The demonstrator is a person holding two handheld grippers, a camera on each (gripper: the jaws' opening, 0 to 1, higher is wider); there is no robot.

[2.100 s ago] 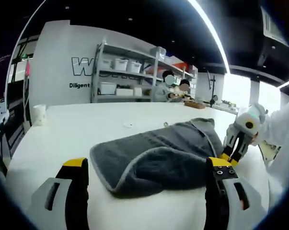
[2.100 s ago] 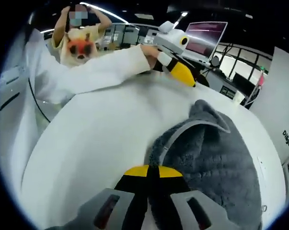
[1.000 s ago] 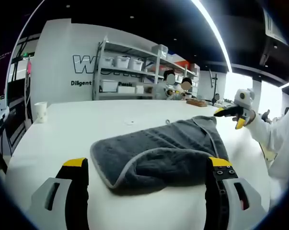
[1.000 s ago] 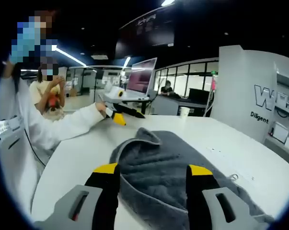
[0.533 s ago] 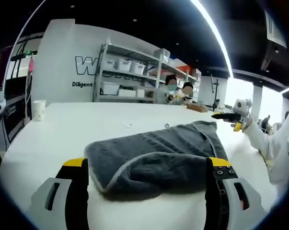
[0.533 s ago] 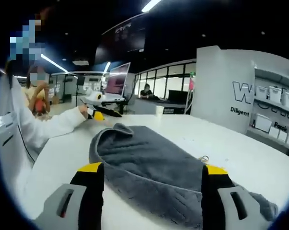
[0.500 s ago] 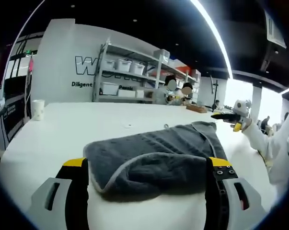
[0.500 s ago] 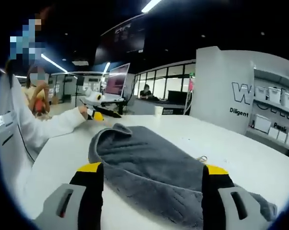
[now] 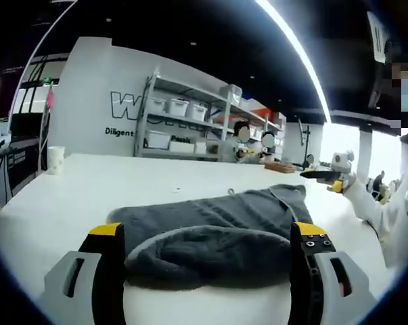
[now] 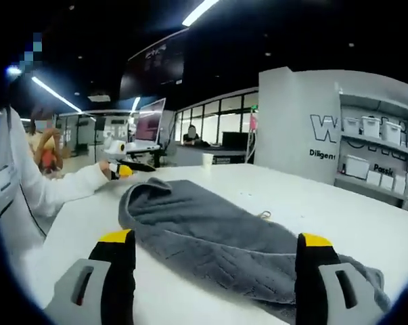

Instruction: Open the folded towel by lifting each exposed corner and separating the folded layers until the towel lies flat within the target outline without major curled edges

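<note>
Down low over the white counter [image 9: 68, 196] in the left gripper view, with the left hand-held gripper [image 9: 204, 237] spread wide, jaws well apart and gripping nothing. Straight ahead of it, between the two yellow-tipped jaws and just beyond them, the grey towel [image 9: 210, 227], lying folded on the counter with a rounded fold bulging toward the camera and a paler hem curving along that near edge. Far corner of the towel peaked up a little at the right. Beyond that corner, raised above the counter and clear of the cloth, the right hand-held gripper [image 9: 325, 177] held out on a white sleeve [image 9: 376, 210]. Further back, a paper cup [image 9: 55, 160] near the counter's far left edge and shelves [image 9: 190, 125] with white bins against the wall. Over to the right gripper view: jaws likewise wide apart, empty, hovering low at the counter [image 10: 312, 196]. Towel [image 10: 204, 233] stretched diagonally across the gap between the jaws, one end humped up at the upper left, the other trailing past the right jaw at the lower right, a small loop tag showing on its top surface. Towel close in front of the jaws, contact with them impossible to judge. Left hand-held gripper [image 10: 126, 169] off beyond the towel's humped end, just apart from it, on a white sleeve [image 10: 55, 189]. Towel still folded, layers not separated.
</note>
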